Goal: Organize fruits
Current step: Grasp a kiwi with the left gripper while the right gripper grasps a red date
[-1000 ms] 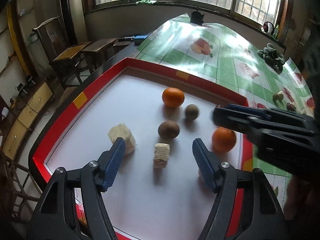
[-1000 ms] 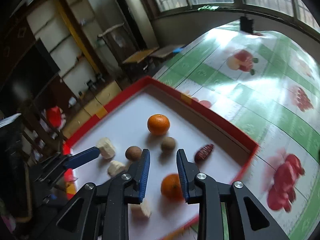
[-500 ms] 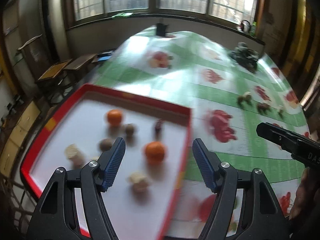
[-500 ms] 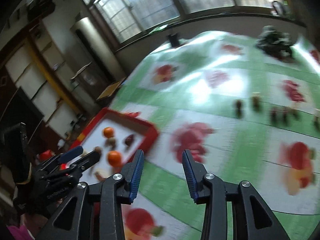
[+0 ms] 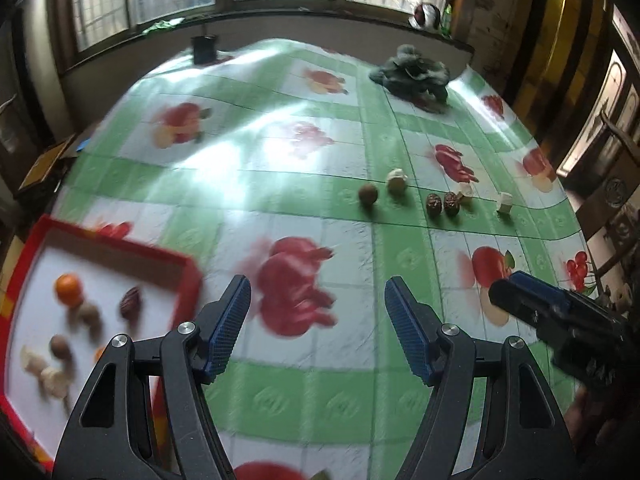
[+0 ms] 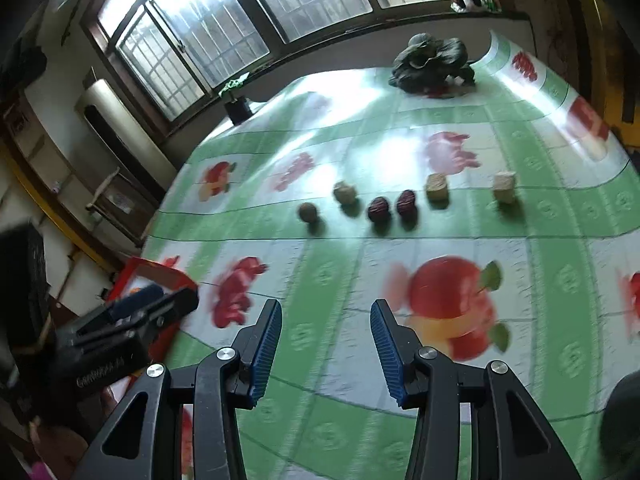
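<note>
A red-rimmed white tray [image 5: 188, 268] at the left holds an orange [image 5: 69, 286], a dark date [image 5: 130, 303], brown round fruits and pale chunks. A row of loose fruits lies on the tablecloth ahead: a brown round fruit [image 6: 308, 212], a greenish one [image 6: 345, 193], two dark dates [image 6: 378, 209], and two pale chunks [image 6: 437, 187]. The same row shows in the left wrist view [image 5: 368, 194]. My left gripper [image 5: 318, 336] is open and empty above the cloth. My right gripper [image 6: 326, 346] is open and empty, well short of the row.
The table has a green and white fruit-print cloth [image 6: 540, 264]. A dark leafy ornament [image 6: 432, 64] sits at the far end and a small black box [image 5: 205, 49] near the window. The tray's corner [image 6: 136, 270] shows at the left in the right wrist view.
Both grippers have swung right, away from the tray and toward the loose fruits on the cloth. The right gripper's jaws have widened. Neither holds anything.
</note>
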